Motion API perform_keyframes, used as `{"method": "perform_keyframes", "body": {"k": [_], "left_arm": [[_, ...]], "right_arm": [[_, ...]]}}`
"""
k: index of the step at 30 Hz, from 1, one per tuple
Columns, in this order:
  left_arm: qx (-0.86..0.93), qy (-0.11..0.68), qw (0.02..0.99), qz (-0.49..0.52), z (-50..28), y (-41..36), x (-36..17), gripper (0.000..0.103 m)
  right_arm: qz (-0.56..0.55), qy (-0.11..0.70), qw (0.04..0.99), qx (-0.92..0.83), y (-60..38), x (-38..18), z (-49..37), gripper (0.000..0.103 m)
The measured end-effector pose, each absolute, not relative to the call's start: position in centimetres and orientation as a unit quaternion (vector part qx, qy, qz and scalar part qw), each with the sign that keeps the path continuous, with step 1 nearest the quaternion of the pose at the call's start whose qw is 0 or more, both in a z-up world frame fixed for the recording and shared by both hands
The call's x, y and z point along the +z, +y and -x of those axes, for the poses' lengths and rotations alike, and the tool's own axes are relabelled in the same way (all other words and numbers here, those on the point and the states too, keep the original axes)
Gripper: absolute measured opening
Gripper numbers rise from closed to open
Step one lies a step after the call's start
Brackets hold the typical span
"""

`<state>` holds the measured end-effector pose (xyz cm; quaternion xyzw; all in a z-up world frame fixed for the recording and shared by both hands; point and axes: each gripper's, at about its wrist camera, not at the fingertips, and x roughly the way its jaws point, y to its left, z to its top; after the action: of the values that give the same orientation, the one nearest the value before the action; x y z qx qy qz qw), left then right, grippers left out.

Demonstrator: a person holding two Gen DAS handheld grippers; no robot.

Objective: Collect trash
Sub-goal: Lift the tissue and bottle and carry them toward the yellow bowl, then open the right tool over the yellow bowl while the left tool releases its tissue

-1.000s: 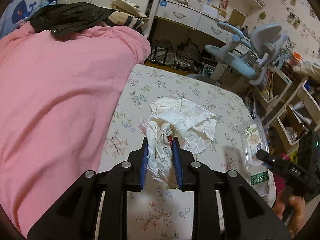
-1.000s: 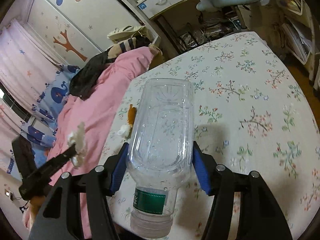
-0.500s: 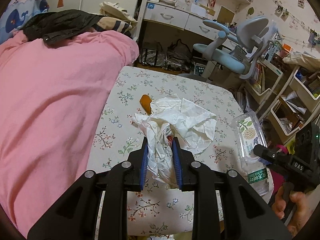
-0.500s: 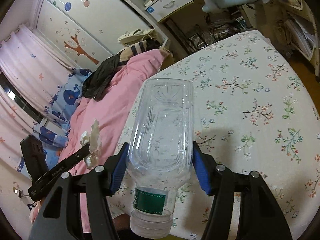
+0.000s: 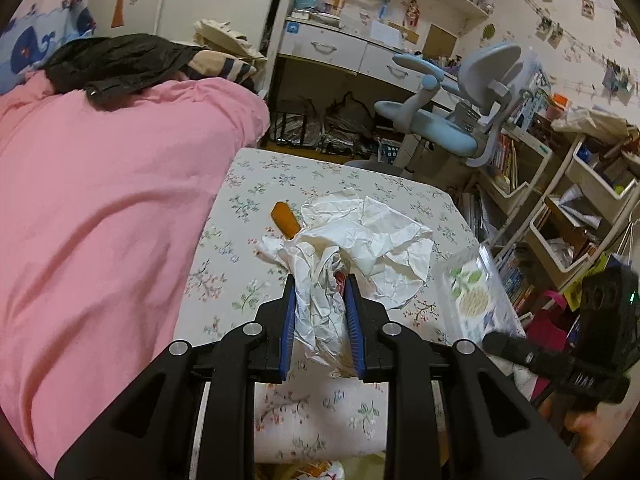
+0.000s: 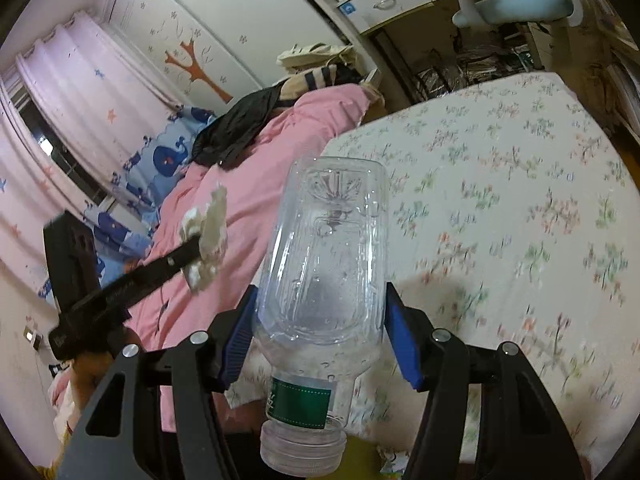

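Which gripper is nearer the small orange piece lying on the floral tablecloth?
Left. The left gripper, shut on crumpled white paper, sits just short of the small orange piece. The right gripper, holding the clear plastic bottle, is off toward the table's right edge, farther away.

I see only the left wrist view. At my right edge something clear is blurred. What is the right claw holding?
Observer: The right claw is shut on an empty clear plastic bottle, cap toward the camera.
Operator: Does the bottle have its cap on?
Observer: Yes, a clear cap sits below a green label.
Operator: How does my tissue look from there?
Observer: The crumpled tissue hangs in the air at the left claw, in front of the pink blanket.
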<state>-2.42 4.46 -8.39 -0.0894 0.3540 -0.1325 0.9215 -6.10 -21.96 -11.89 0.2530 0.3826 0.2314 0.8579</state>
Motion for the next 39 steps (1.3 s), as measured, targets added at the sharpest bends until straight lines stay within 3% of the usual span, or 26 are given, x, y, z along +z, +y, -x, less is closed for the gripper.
{"method": "perform_keyframes", "body": {"k": [22,39], "left_arm": [[-0.129,0.364,0.916,0.113,9.9,6.3,-9.9,0.022],[-0.162,0.371,0.909,0.099,14.3,3.7,-11.3,0.022]], "right_arm": [[-0.182,0.433,0.853,0.23,-16.2,-16.1,16.4,0.06],[-0.088,0.505,0.831,0.217,-12.7,-20.0,17.8,0.06]]}}
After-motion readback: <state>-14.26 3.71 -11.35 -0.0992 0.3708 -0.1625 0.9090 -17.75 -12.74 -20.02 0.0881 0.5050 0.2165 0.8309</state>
